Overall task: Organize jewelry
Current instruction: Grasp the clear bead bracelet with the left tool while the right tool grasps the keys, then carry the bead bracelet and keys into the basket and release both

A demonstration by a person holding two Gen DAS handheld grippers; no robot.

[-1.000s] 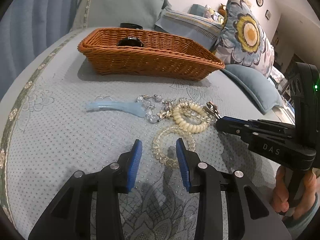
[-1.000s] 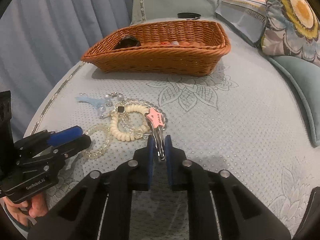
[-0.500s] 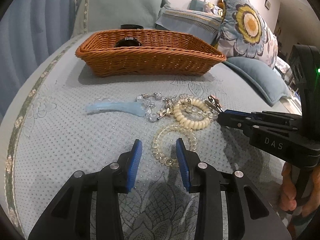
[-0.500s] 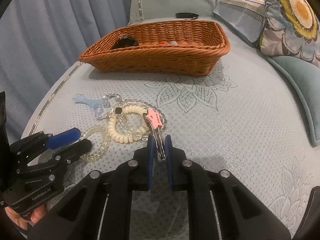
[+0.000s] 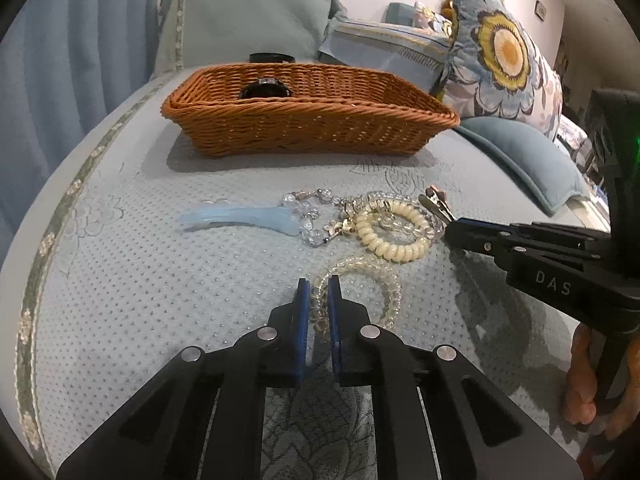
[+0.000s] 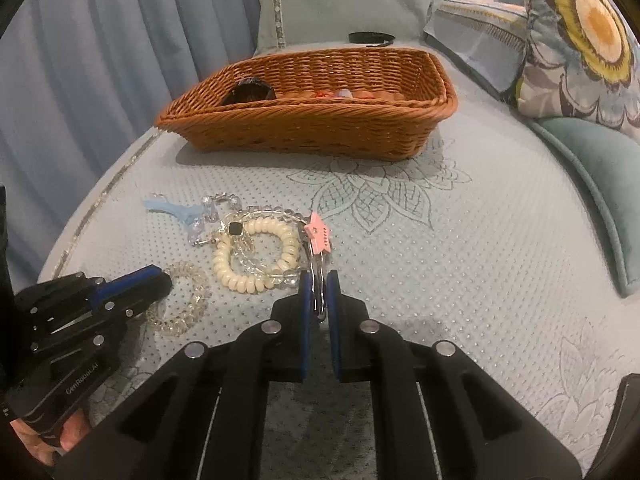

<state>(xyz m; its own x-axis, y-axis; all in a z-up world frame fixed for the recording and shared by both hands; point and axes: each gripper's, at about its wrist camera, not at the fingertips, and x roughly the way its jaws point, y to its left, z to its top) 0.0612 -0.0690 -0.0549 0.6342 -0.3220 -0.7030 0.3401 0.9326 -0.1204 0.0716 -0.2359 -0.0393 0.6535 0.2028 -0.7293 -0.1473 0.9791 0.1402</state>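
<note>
A pile of jewelry lies on the pale blue bedspread in front of a wicker basket (image 5: pixel 312 136). My left gripper (image 5: pixel 318 285) is closing, and its blue pads press on the near edge of a clear coil bracelet (image 5: pixel 378 276). My right gripper (image 6: pixel 319 278) is also closing, pinching the metal tail of a pink star hair clip (image 6: pixel 318 234). Between the two items lies a cream coil bracelet (image 6: pixel 256 256) tangled with clear beads. A light blue hair piece (image 5: pixel 236 216) rests to the left of the pile. In the left wrist view the right gripper (image 5: pixel 450 232) reaches in from the right.
The basket (image 6: pixel 304 128) holds a dark round item (image 6: pixel 248 94) and some small pieces. A black band (image 6: pixel 370 37) lies behind it. A flowered cushion (image 5: pixel 504 52) and a teal cushion (image 5: pixel 524 156) stand at the right. Blue curtains (image 6: pixel 100 60) hang on the left.
The left gripper's jaws have come together onto the clear coil bracelet, which lay between them untouched before. The right gripper has stayed on the pink star clip.
</note>
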